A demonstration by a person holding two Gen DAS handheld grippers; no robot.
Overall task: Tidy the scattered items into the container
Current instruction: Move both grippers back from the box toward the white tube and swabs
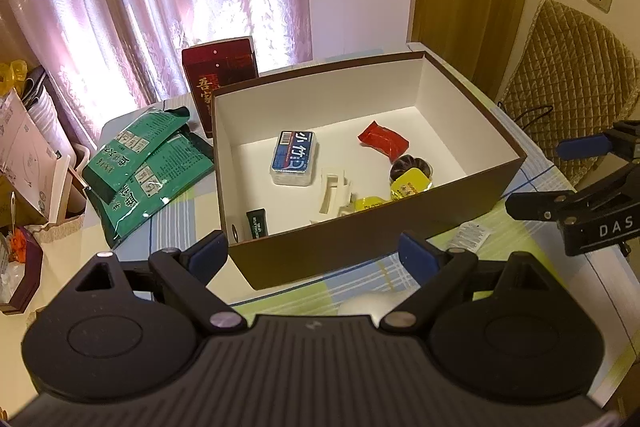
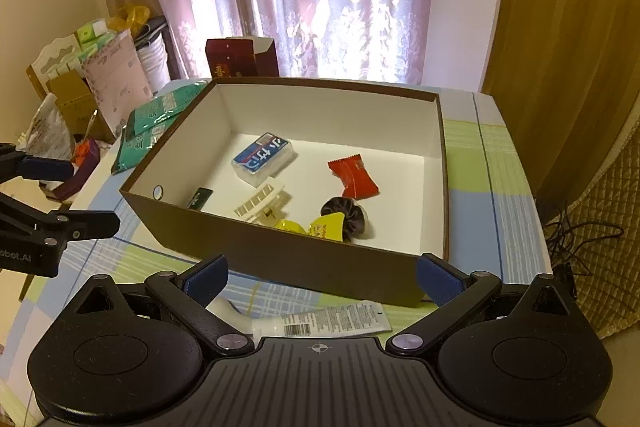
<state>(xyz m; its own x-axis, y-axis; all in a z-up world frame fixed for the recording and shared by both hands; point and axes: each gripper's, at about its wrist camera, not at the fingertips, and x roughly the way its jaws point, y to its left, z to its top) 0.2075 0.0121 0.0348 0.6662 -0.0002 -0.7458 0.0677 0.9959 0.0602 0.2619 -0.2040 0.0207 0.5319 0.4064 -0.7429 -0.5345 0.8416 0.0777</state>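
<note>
A brown box [image 1: 360, 247] [image 2: 280, 259] with a white inside sits on the checked tablecloth. In it lie a blue tissue pack [image 1: 294, 157] [image 2: 262, 157], a red sachet [image 1: 383, 139] [image 2: 354, 175], a cream hair clip [image 1: 334, 195] [image 2: 260, 205], yellow sachets [image 1: 410, 183] [image 2: 328, 225], a dark scrunchie [image 2: 346, 211] and a dark green tube [image 1: 257, 223]. A white tube [image 2: 320, 321] lies on the cloth in front of the box, between the fingers of my open right gripper [image 2: 320, 279]. My left gripper [image 1: 316, 259] is open, empty, before the box's near corner.
Green packets [image 1: 140, 163] [image 2: 154, 125] and a dark red carton [image 1: 220, 79] [image 2: 240, 59] lie left of and behind the box. A small white sachet [image 1: 472, 235] rests on the cloth. Cluttered boxes stand off the table's left edge, a padded chair [image 1: 572, 75] at right.
</note>
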